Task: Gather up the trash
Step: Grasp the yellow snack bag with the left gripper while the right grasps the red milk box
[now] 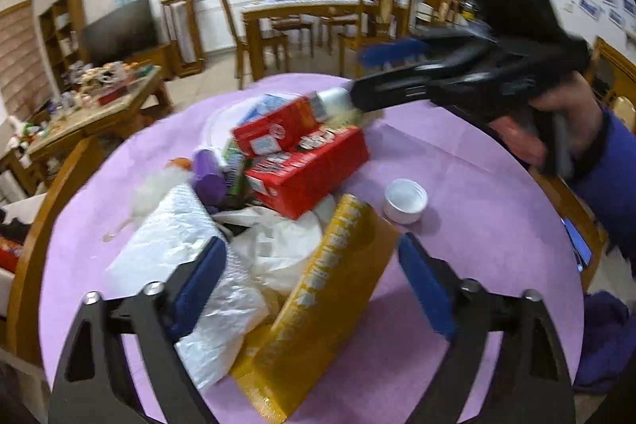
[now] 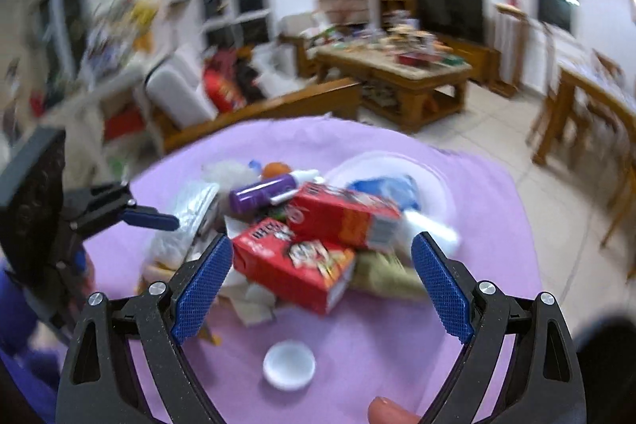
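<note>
1. We see the trash pile point(image 1: 274, 193) filling the middle of the round table point(image 1: 457, 265), so no straight path crosses there.
2. The yellow box point(image 1: 318, 304) leans out of the pile toward the near edge, between the open jaws of the left gripper point(image 1: 310, 281).
3. The purple cloth to the right of the pile lies bare, except for the white cap point(image 1: 405, 200) standing apart from the pile.
4. The right gripper point(image 1: 369, 74) and the hand point(image 1: 556, 122) holding it reach in over the far right side, blocking that approach.
5. From the right wrist view, the cap point(image 2: 289, 364) sits in open cloth in front of the red cartons point(image 2: 302, 265).
</note>
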The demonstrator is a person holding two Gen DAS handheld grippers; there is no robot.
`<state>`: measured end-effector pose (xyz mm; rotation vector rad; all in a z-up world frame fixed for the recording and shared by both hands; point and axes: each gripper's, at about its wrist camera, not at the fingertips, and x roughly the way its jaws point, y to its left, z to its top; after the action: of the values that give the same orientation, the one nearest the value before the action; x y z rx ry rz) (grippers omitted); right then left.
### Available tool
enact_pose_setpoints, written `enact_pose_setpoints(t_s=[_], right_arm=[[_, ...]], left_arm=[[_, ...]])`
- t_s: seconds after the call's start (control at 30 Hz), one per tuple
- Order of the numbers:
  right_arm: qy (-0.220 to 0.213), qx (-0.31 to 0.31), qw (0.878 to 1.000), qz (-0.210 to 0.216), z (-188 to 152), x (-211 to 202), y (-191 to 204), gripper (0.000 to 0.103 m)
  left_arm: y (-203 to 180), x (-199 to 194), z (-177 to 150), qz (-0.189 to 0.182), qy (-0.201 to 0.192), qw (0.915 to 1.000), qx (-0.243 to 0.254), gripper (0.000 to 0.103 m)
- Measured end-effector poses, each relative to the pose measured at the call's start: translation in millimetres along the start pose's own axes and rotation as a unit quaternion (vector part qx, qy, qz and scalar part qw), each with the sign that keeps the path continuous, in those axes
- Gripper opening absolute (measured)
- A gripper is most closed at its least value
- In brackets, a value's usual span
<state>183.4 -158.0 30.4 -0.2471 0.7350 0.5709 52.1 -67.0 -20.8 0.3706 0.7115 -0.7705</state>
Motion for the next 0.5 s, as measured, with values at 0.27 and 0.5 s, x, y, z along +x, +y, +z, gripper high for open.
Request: enact_pose_setpoints(t_s=[0.27,0.5], right_arm=[[0.116,-0.118,0.986,-0.022,31.8,79.9,8.2,0.089],[0.137,-0.08,0.987,-0.015,41.9,90.9,-21.4,0.062]], left_arm=[[-8.8,26.8,-8.1,-0.024,0.043,0.9987,0.017,0.04],[-1.5,27.4,-8.7,-0.037,0.039,0.9985,-0.008,0.016]])
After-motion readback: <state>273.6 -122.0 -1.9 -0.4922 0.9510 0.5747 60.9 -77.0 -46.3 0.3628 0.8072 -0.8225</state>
